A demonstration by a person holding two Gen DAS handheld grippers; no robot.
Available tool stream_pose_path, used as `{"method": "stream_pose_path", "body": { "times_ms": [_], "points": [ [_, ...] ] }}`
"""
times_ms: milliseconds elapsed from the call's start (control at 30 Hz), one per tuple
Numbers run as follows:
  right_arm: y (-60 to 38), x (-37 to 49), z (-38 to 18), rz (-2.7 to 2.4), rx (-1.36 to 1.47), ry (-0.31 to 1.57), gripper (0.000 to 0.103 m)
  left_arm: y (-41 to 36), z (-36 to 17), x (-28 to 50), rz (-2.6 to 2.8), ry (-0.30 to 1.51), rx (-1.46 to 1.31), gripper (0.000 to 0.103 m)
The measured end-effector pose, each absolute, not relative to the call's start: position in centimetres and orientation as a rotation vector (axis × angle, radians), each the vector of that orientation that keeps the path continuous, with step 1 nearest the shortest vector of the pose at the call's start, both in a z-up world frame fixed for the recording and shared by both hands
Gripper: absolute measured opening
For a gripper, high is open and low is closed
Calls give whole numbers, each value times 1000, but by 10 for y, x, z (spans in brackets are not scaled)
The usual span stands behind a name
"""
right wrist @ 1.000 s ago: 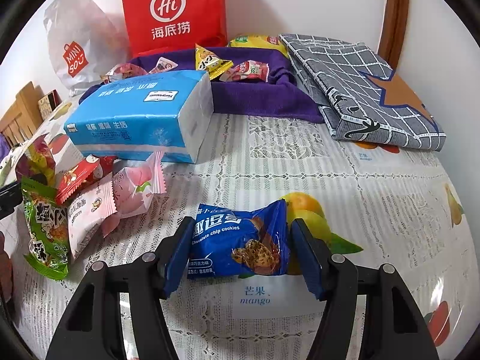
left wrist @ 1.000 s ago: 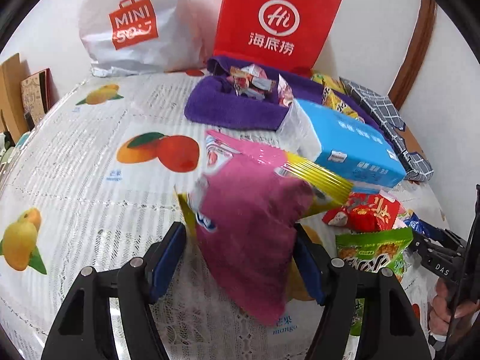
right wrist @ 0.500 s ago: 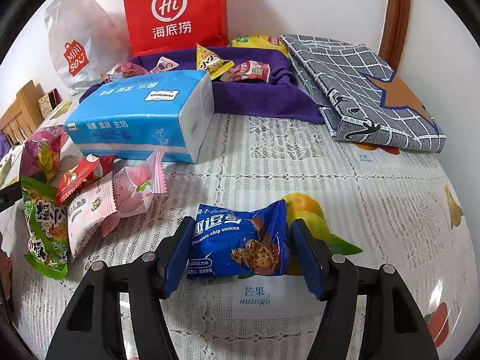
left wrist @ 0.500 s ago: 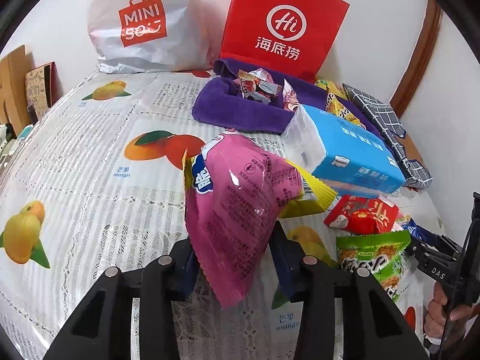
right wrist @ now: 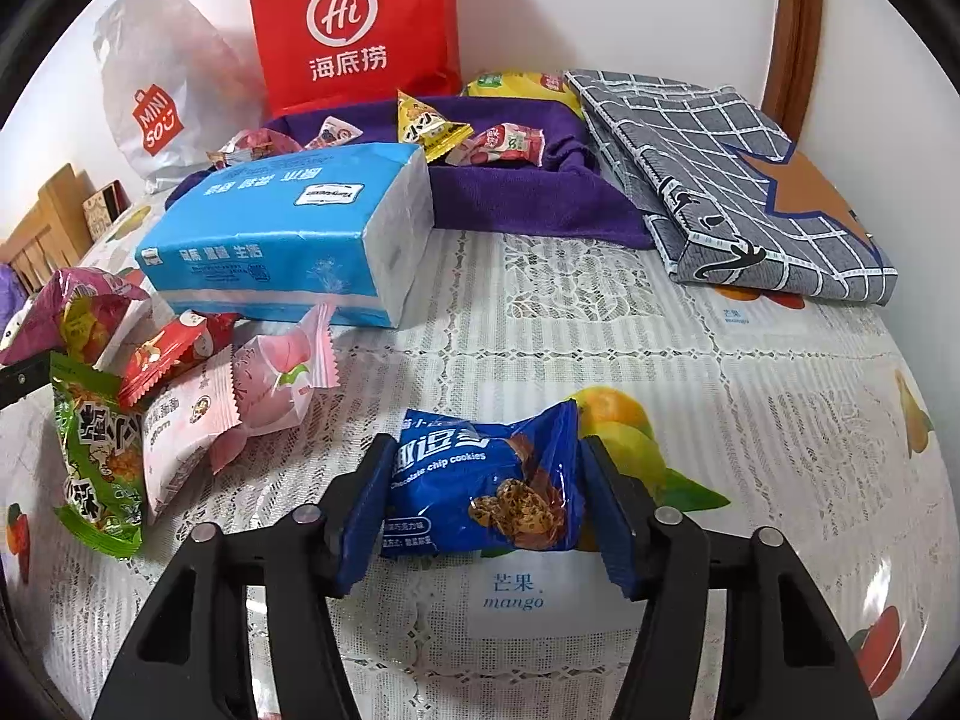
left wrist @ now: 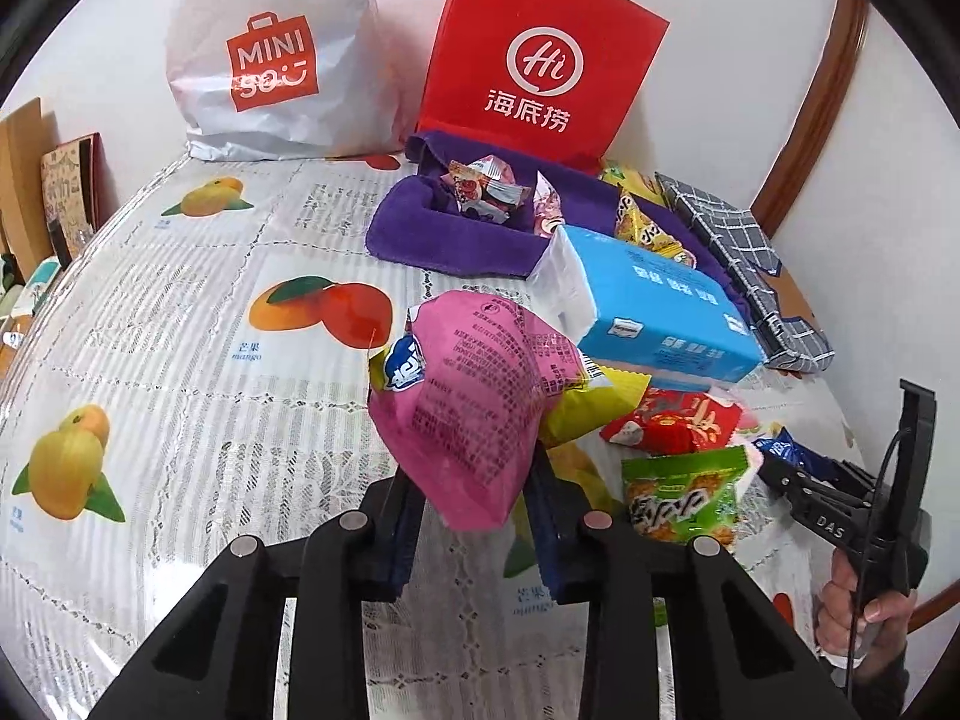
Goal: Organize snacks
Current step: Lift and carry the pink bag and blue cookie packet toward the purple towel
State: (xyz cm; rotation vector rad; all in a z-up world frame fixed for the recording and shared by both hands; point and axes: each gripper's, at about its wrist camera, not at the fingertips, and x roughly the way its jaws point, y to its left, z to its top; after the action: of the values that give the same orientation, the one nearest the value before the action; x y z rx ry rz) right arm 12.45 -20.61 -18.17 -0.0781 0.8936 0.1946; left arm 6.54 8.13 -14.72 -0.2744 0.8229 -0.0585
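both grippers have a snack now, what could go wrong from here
1. The left gripper, whose jaws have just been closing, pinches only the lower end of the pink snack bag; the puffy bulk stands above the pads and may flop or slip out.
2. The right gripper, also just closing, squeezes the blue chocolate chip cookie pack across its width; more pressure could crush the cookies.
3. The blue tissue pack lies before the purple cloth tray, so a low carry might bump it.
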Motion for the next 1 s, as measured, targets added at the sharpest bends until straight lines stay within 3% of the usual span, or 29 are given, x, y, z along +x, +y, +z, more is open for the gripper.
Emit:
{"method": "stream_pose_path", "body": {
  "times_ms": [233,633,700,767,1000],
  "points": [
    [-212,114,-175,208,-76,885,46,82,-132,57,-72,794,-271,28],
    [-210,101,-157,228,-77,855,45,83,-133,53,-80,812,-276,29],
    [-209,101,-160,226,-84,863,45,83,-136,53,-47,821,-250,38],
    [-208,102,-163,229,-84,873,45,84,-139,52,-42,818,-244,64],
    [-206,104,-169,237,-92,887,45,87,-150,66,-28,847,-252,67]
  ]
}}
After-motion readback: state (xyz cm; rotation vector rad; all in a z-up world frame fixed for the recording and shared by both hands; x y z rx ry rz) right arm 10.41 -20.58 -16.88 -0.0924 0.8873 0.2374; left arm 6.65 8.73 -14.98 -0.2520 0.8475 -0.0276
